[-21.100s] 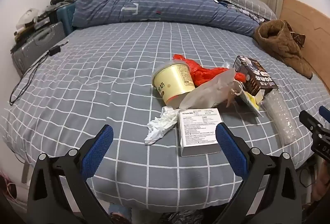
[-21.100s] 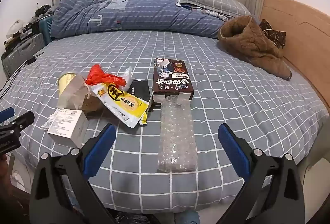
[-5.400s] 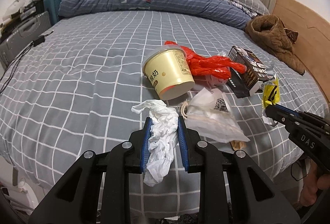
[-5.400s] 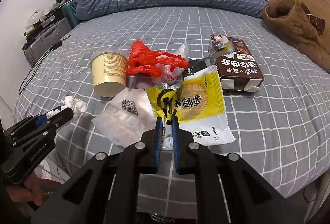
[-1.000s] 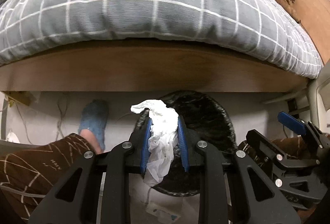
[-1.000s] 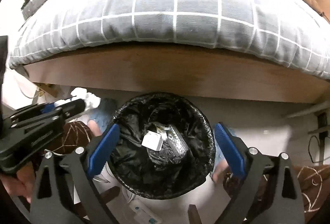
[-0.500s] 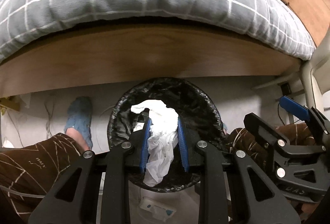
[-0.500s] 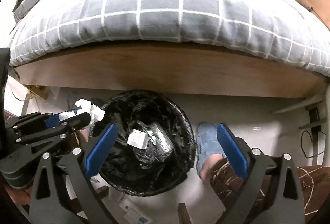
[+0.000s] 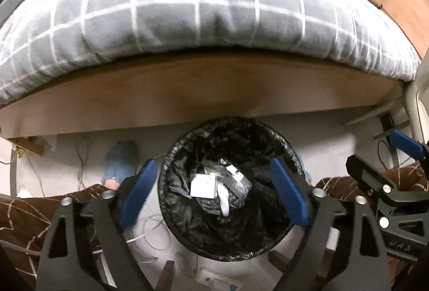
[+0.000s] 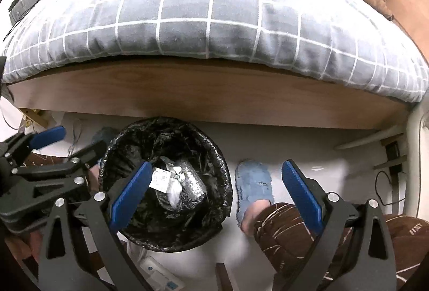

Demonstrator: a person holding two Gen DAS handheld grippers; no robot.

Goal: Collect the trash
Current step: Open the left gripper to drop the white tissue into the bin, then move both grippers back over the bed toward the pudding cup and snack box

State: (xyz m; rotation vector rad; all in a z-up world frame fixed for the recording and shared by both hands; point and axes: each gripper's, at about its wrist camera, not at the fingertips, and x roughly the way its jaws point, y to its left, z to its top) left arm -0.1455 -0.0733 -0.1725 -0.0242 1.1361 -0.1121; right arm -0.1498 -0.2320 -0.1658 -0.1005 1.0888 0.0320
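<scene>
Both grippers over the bin, nothing held.

My left gripper is opening, its blue pads spread wide to either side of the black-lined bin, nothing between them. The white tissue lies in the bin beside a small white box. My right gripper also gapes wide, empty, beside the bin.

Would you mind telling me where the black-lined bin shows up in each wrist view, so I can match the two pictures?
Left wrist: the bin sits bottom centre, framed between the left gripper's opening, empty jaws.
Right wrist: the bin sits lower left, behind that gripper's left finger.
Shared landmark: the wooden bed rail runs just above the bin in both.
</scene>
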